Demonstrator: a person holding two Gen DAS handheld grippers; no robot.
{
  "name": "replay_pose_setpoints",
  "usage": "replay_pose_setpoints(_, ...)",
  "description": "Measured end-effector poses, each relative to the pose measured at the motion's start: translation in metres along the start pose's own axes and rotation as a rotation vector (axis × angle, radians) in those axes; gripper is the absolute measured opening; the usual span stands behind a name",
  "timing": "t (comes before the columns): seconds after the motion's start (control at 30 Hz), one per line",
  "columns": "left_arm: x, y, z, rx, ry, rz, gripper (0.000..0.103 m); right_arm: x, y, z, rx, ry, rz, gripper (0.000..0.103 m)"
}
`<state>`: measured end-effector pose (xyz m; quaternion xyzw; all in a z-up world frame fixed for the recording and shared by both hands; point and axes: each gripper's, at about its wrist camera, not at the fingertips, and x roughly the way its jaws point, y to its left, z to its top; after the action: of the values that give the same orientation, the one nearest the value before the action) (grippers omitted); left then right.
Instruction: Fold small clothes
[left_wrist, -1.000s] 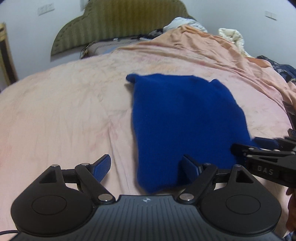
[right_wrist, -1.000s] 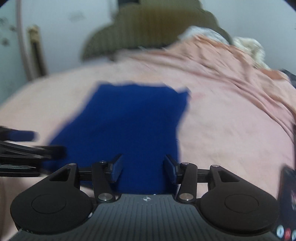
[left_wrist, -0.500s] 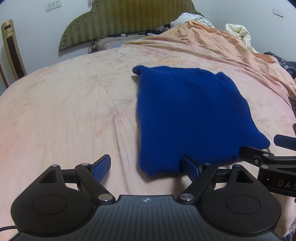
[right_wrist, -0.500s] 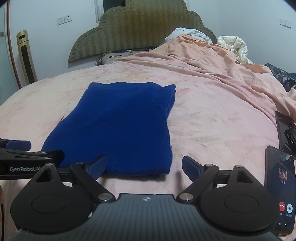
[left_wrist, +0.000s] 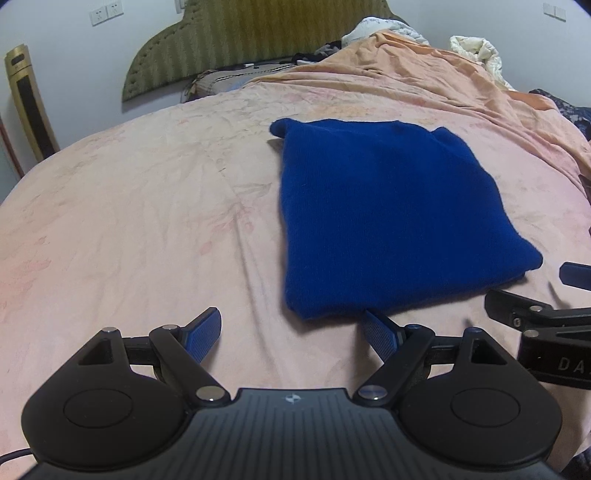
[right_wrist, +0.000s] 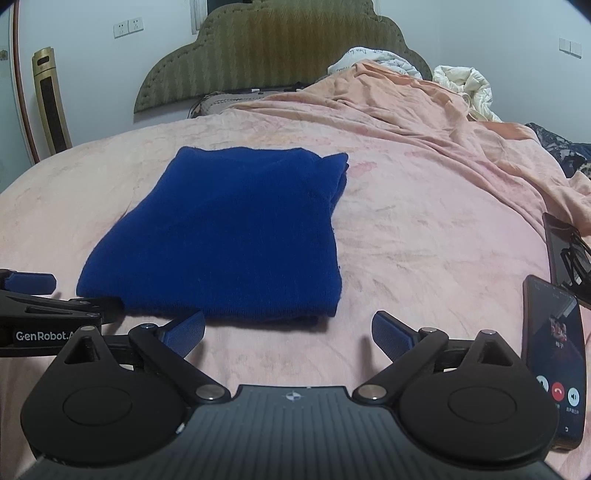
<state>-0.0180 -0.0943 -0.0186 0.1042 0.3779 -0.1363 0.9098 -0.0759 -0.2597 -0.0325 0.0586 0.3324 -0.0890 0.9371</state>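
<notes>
Now we see the blue knit garment (right_wrist: 221, 236) lying folded flat on the pink bedspread (left_wrist: 129, 221), a rough rectangle with its long axis running from the near edge of the bed toward the green padded headboard (right_wrist: 273, 55). Its near short edge lies closest to us and its far end shows small folded corners.

Our left gripper (left_wrist: 291, 328) stands wide apart and holds nothing; its right fingertip sits just at the garment's near edge, though we cannot tell whether it touches the knit. Our right gripper (right_wrist: 288, 328) has just been opening and now stands spread, with only bare bedspread between its fingers, just short of the garment's near right corner.

Around the garment the bedspread is smooth and open to the left and in front. Farther right it bunches into orange folds (right_wrist: 424, 110) toward white bedding (right_wrist: 465, 88). A lit phone (right_wrist: 554, 354) lies near the right gripper at the bed's right side, with a second dark device (right_wrist: 561, 251) beyond it. White walls carry sockets (left_wrist: 105, 13), and a tall gold unit (right_wrist: 50, 99) stands at the left.
</notes>
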Motion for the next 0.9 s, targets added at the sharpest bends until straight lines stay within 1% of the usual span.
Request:
replay_pose_setpoints(0.07, 0.0, 0.005, -0.003, -0.014, 0.011, -0.004, 0.084, -0.002, 0.001, -0.002, -0.002, 0.003, 0.001, 0.098)
replay_pose_setpoints(0.27, 0.0, 0.013, -0.01, -0.053, 0.03, 0.023, 0.085, -0.007, 0.002, -0.007, -0.008, 0.008, -0.003, 0.1)
replay_pose_setpoints(0.4, -0.001, 0.013, -0.013, -0.052, 0.03, 0.05, 0.089, -0.007, 0.002, -0.01, -0.004, 0.02, 0.001, 0.1)
replay_pose_setpoints(0.5, -0.002, 0.012, -0.014, -0.049, 0.029, 0.054, 0.089, -0.008, 0.003, -0.012, -0.003, 0.023, 0.013, 0.1)
replay_pose_setpoints(0.77, -0.002, 0.012, -0.015, -0.049, 0.033, 0.056, 0.089, -0.006, 0.005, -0.016, -0.021, 0.035, 0.002, 0.101)
replay_pose_setpoints(0.9, 0.001, 0.011, -0.014, -0.057, 0.048, 0.06, 0.09, -0.006, 0.005, -0.016, -0.023, 0.032, 0.004, 0.101)
